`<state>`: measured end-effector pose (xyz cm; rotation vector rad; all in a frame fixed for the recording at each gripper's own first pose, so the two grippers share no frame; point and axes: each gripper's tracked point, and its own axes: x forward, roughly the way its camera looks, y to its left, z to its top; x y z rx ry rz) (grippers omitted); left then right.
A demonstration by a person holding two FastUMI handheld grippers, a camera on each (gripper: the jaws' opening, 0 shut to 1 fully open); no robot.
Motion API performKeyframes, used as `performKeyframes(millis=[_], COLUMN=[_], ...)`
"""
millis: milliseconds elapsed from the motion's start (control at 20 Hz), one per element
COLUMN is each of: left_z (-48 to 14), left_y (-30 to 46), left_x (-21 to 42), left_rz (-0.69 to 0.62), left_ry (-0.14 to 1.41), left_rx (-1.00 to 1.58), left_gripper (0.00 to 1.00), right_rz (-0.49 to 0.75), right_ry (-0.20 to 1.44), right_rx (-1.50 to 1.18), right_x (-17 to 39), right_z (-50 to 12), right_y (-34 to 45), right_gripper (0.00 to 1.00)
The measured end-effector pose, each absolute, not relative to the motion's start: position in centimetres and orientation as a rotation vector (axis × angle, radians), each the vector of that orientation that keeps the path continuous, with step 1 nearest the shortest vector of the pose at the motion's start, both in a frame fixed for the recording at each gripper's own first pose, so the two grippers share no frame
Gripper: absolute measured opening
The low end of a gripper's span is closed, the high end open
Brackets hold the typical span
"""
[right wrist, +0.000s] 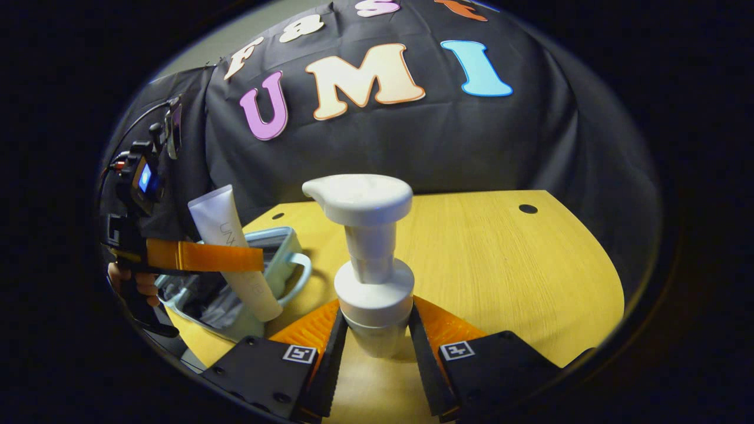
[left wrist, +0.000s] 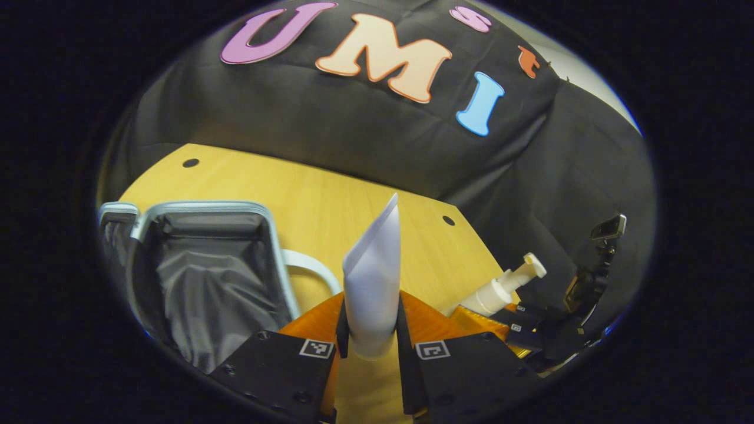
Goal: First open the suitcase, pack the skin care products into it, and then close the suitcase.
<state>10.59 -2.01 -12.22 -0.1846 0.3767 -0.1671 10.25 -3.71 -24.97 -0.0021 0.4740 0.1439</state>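
Suitcase (left wrist: 206, 277) already open on the table (left wrist: 330, 200); left gripper (left wrist: 371, 335) pinching the tube (left wrist: 374, 277) just right of it, right gripper (right wrist: 377, 347) clamped on the pump bottle (right wrist: 371, 259) over the table, so both still need packing, then closing.

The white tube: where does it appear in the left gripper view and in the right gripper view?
Left gripper view: the white tube stands at the centre bottom, held between the left gripper's own fingers.
Right gripper view: the same tube is at the left, tilted, above the open suitcase.
Shared landmark: the open suitcase, which lies at the lower left in both views.
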Motion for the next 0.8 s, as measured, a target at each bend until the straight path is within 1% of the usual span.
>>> performKeyframes(millis=[50,150,200,250,300,350,400,450,500,550,700,750,800], left_z=[-11.7,-11.9,-12.5,-13.2,-14.2,-15.4,-16.5,-17.6,-18.6,-19.6,-20.8,-20.5,-19.9], left_y=[-0.2,4.1,6.1,7.7,9.3,10.7,11.6,12.4,13.1,13.6,14.8,15.6,16.1], left_x=[9.7,7.9,7.2,6.5,6.1,5.7,5.6,5.6,5.5,6.0,6.5,6.8,6.9], left_rz=[-0.140,-0.083,-0.059,-0.041,-0.027,-0.014,-0.011,-0.006,-0.005,-0.005,0.003,0.014,0.015], left_ry=[0.389,0.432,0.466,0.505,0.549,0.596,0.635,0.671,0.709,0.735,0.760,0.756,0.743], left_rx=[-0.179,-0.160,-0.158,-0.154,-0.157,-0.165,-0.171,-0.180,-0.191,-0.209,-0.235,-0.232,-0.231], left_gripper=[0.36,0.36,0.33,0.36,0.36,0.39,0.36,0.36,0.33,0.36,0.36,0.40,0.51], right_rz=[0.159,0.188,0.201,0.217,0.238,0.258,0.280,0.301,0.320,0.336,0.368,0.373,0.377], right_ry=[0.471,0.476,0.480,0.485,0.496,0.510,0.528,0.546,0.563,0.580,0.636,0.656,0.678], right_rx=[0.013,0.043,0.045,0.041,0.037,0.031,0.027,0.024,0.020,0.015,-0.014,-0.024,-0.031], right_x=[10.1,9.8,9.7,9.7,9.8,9.7,9.7,9.6,9.5,9.5,9.3,9.3,9.4], right_z=[-24.0,-22.6,-22.2,-21.9,-22.0,-22.3,-22.8,-23.3,-23.7,-24.2,-25.8,-26.4,-26.9], right_y=[-2.1,1.2,3.0,4.8,6.7,8.5,10.3,12.1,13.7,15.0,17.8,18.3,18.6], right_gripper=[0.62,0.60,0.62,0.60,0.63,0.63,0.61,0.61,0.62,0.62,0.61,0.59,0.61])
